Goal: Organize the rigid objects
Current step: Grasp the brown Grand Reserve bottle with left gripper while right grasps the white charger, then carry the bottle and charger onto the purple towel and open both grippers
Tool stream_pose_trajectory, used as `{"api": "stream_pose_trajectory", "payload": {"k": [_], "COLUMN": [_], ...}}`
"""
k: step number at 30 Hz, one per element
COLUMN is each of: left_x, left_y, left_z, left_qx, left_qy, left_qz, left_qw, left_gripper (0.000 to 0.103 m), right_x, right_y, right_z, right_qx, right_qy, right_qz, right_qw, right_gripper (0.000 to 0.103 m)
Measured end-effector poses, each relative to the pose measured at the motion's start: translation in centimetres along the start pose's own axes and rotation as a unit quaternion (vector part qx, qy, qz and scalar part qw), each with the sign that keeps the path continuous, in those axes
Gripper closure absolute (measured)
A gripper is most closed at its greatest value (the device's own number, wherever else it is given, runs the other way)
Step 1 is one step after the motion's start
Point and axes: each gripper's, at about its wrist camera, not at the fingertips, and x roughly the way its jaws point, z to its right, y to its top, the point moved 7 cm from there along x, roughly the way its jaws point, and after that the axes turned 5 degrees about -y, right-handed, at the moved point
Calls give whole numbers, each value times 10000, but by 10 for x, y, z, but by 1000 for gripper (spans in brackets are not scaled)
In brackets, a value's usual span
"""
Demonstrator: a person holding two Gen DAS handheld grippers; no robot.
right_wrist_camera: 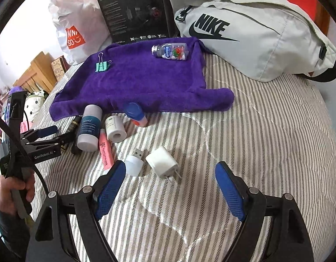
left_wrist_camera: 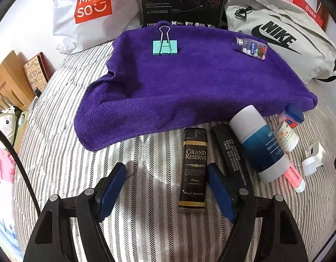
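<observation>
Two things already lie on the purple towel (left_wrist_camera: 179,83): the binder clip (left_wrist_camera: 165,44) at eleven o'clock and the small candy bottle (left_wrist_camera: 252,48) at one. My left gripper (left_wrist_camera: 167,175) has its jaws wide apart and empty, the dark Grand Reserve bottle (left_wrist_camera: 194,168) lying on the bed between them. I'd centre, close across its narrow sides, then lift. My right gripper (right_wrist_camera: 170,187) hangs open, holding nothing.

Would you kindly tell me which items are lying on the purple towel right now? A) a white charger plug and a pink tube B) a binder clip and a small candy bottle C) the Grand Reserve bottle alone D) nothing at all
B: only the teal binder clip and the small candy bottle lie on the purple towel; everything else is on the striped bedding.
</observation>
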Motion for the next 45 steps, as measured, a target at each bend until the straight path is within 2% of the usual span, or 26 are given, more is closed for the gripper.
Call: {"api": "stream_pose_trajectory", "payload": {"k": [2,5,6,7,9,14,19,25,28,36,40,42,45], "left_x": [0,-2,-1,-1,-3,-3,-3,-3,-4,-4,-4,-5,-6], "left_y": [1,2,3,4,4,3,3,3,3,1,1,1,0], "left_z": [3,12,15,18,23,25,25,25,25,26,26,26,26], "left_qx": [115,332,361,390,420,453,416,451,442,455,421,434,467], "left_qy": [17,-92,-161,-258,-377,-371,-370,-356,-340,-285,-283,-294,-312], "left_qz": [80,124,137,157,213,242,235,273,294,375,396,461,473], "left_qw": [9999,9993,9991,9988,9982,9980,9982,9980,9980,9979,9979,9976,9973], "left_gripper": [29,44,52,65,80,80,80,80,80,80,80,80,80], "right_x": [1,4,5,7,10,24,41,45,43,44,43,42,40], "right_y": [-1,-3,-4,-4,-4,-8,-11,-3,-2,-4,-4,-3,-3], "right_z": [1,1,1,1,-1,-5,-8,-9,-11,-14,-11,-9,-6], "right_qx": [-33,-128,-164,-214,-348,-666,-812,-785,-766,-697,-543,-437,-222], "right_qy": [-26,-47,-52,-53,-61,-123,-146,-152,-150,-357,-308,-338,-126], "right_qz": [20,25,27,37,79,20,-122,67,76,361,441,401,302], "right_qw": [10000,9999,9998,9998,9993,9977,9965,9968,9969,9963,9971,9977,9992], "right_gripper": [20,20,20,20,20,29,46,60,71,71,71,76,76]}}
